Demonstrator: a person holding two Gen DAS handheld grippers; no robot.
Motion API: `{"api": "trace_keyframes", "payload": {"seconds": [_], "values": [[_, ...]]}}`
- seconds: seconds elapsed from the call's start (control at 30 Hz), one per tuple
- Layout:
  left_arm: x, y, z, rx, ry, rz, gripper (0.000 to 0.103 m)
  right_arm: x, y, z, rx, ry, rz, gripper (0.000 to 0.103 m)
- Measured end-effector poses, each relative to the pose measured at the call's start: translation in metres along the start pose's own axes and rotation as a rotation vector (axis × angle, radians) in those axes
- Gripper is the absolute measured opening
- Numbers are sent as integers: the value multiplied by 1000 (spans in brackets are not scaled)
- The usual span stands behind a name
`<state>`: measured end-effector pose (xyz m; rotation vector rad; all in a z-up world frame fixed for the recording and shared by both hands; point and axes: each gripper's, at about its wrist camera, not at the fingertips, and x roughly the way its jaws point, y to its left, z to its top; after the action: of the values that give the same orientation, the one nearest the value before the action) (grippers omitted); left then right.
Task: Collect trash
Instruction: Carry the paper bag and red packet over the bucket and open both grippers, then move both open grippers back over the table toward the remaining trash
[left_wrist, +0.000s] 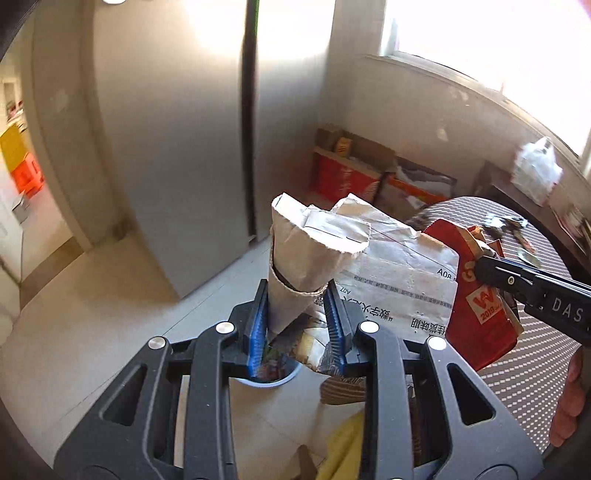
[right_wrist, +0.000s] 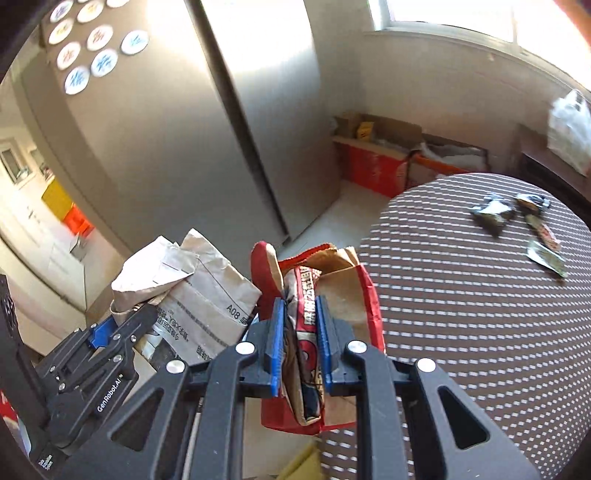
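Observation:
My left gripper (left_wrist: 297, 325) is shut on a crumpled newspaper bundle (left_wrist: 317, 251), whose grey folds and printed sheet rise above the blue pads; it also shows at the left of the right wrist view as the newspaper bundle (right_wrist: 199, 291). My right gripper (right_wrist: 300, 343) is shut on a red and brown paper bag (right_wrist: 332, 291), squeezed flat between its pads. The same red bag (left_wrist: 476, 306) hangs beside the newspaper in the left wrist view, with the right gripper's black body (left_wrist: 532, 291) reaching in. Both loads are held in the air beside a round table (right_wrist: 461, 295).
Several small wrappers (right_wrist: 517, 221) lie on the table's checked cloth. A grey fridge (left_wrist: 177, 147) stands ahead. Red and brown cardboard boxes (left_wrist: 354, 173) sit on the floor under the window. A white plastic bag (right_wrist: 570, 129) hangs at the right. A blue-rimmed bin (left_wrist: 273, 376) lies below my left gripper.

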<state>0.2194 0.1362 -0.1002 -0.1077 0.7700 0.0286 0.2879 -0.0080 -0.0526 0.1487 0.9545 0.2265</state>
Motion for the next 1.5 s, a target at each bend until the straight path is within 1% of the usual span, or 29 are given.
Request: {"api": "trace_keyframes", "payload": {"seconds": [0.1,0.2,0.3,0.4,0.43,0.47,0.5,0.53,0.57,0.67,0.8,0.93,1.03,1.07,1.1,1.13,1.17,1.2,1.3,1.33,1.37,1.43,1.5], "values": [[11,25,-2,-27,26,32,29,19,16,2,-22,27,-3,17],[24,35,-2,-41,52,53,29,38,20,6,-33,47,-22,17],[45,45,1,-56,90,61,29,57,25,11,-33,74,-28,17],[62,54,4,-50,115,80,30,66,29,15,-31,85,-40,17],[68,57,4,-53,122,85,34,69,30,17,-30,87,-42,17],[74,59,6,-57,127,88,52,71,31,18,-31,86,-45,17],[80,61,6,-60,132,90,66,71,34,18,-32,84,-50,17],[86,63,8,-60,126,89,74,73,35,19,-31,82,-57,17],[90,65,8,-59,122,90,74,74,35,20,-31,82,-62,17],[102,72,4,-65,145,103,74,80,42,21,-32,91,-77,17],[109,84,-2,-76,167,115,74,90,54,15,-39,120,-76,17],[104,100,-12,-103,179,140,74,109,70,10,-61,167,-51,17],[96,113,-18,-131,178,156,74,117,84,7,-80,186,-29,17],[92,117,-19,-139,177,166,74,120,90,6,-88,189,-16,21],[90,119,-20,-141,176,174,74,122,95,6,-95,193,-4,22],[85,122,-22,-145,172,185,74,126,102,6,-103,202,0,30],[80,125,-23,-150,167,193,74,128,106,6,-108,211,-1,48],[78,128,-23,-155,165,196,74,128,110,6,-111,209,0,55],[67,134,-24,-169,146,206,74,124,120,2,-140,189,0,56],[64,135,-25,-174,137,197,74,122,121,0,-144,188,0,56],[62,136,-25,-180,134,192,74,122,122,-1,-143,192,4,56],[60,135,-26,-182,139,208,74,118,122,-4,-143,195,15,56],[59,133,-26,-178,133,197,74,112,123,-7,-149,186,13,56]]}}
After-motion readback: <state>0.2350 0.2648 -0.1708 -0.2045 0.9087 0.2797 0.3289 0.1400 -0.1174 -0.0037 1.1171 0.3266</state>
